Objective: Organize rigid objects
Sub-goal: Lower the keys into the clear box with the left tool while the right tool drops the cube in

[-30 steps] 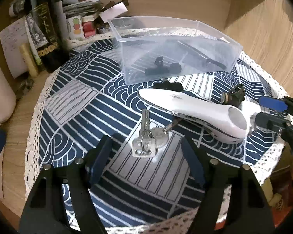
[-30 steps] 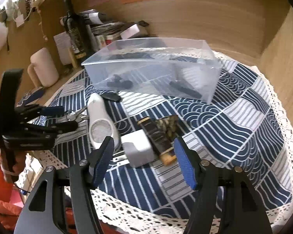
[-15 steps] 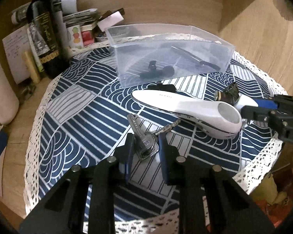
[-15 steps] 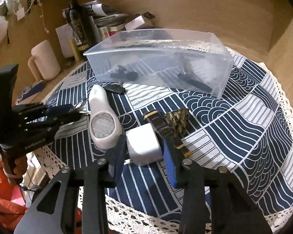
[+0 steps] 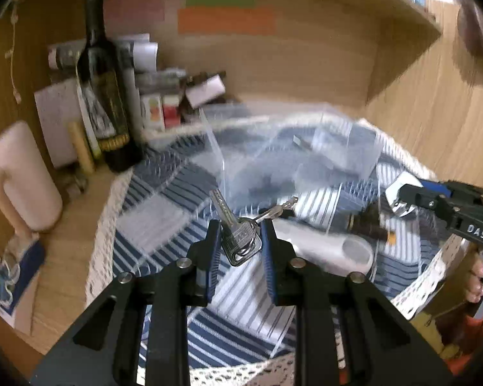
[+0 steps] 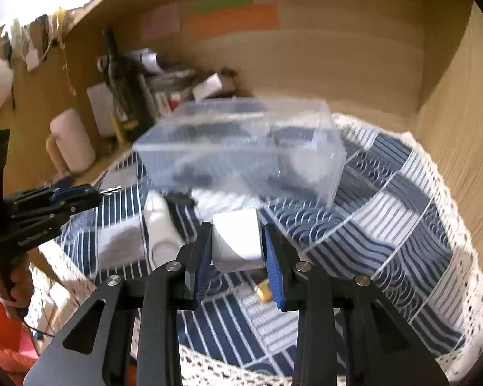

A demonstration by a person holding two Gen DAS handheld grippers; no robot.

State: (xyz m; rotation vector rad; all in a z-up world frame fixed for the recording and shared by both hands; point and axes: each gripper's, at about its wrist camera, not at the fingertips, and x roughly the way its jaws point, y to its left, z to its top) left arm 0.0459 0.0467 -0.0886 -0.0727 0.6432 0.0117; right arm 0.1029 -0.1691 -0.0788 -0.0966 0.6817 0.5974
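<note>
Fingers (image 5: 213,251) of the left gripper (image 5: 238,251) pinch tight on a bunch of keys (image 5: 240,241), held up off the blue-and-white cloth (image 5: 151,225); one key sticks up-left, another pokes right twd the clear plastic box (image 5: 289,148). Far left, a pale mug (image 5: 19,177), then a dark wine bottle (image 5: 104,96) by the wall. Below the keys, a white handheld device (image 5: 331,247) lies on the cloth, just right of the grip. Over to the right gripper (image 6: 238,251): its blue pads clamp a white cube charger (image 6: 236,241) on both sides, raised above the cloth, w/ the box just beyond it. Box contents blurred, dark bits only.
</note>
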